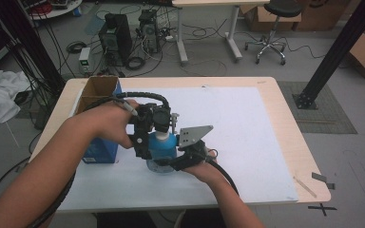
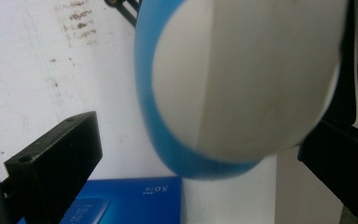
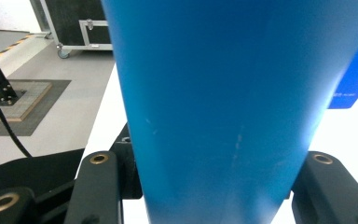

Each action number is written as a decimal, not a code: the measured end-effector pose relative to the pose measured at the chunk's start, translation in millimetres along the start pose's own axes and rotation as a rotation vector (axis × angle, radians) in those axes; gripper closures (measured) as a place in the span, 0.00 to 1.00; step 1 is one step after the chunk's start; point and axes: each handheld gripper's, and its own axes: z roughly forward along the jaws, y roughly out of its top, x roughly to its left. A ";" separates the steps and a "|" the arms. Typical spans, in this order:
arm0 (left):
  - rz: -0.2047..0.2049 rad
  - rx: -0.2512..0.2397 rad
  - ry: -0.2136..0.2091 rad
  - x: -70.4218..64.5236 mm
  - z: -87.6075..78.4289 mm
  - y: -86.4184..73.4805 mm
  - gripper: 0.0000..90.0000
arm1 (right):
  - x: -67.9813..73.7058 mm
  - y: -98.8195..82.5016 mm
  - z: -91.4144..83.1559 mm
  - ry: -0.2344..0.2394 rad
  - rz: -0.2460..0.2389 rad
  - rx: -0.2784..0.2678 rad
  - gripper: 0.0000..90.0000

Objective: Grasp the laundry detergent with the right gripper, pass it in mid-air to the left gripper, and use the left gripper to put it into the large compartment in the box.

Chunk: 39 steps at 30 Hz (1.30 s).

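Blue bottle (image 1: 164, 145) stood upright near the surface's (image 1: 247, 142) front edge — right gripper (image 1: 190, 154) fingers clamped on its body, left gripper (image 1: 145, 135) fingers spread around it, just beside the blue box (image 1: 100, 151).

blue box (image 1: 100, 148) – table left | office chair (image 1: 273, 28) – floor behind
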 end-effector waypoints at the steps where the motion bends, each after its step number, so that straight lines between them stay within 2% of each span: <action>1: 0.001 0.000 0.001 -0.5 0.4 0.3 0.00 | 0.6 0.3 1.5 0.003 0.006 0.000 0.51; 22: 0.003 -0.001 0.013 -6.5 8.1 4.6 0.02 | 4.0 10.1 15.4 0.021 -0.020 -0.015 0.51; 39: 0.001 0.004 0.022 -8.3 4.9 7.6 0.11 | 5.0 10.6 17.2 0.025 -0.012 -0.015 0.51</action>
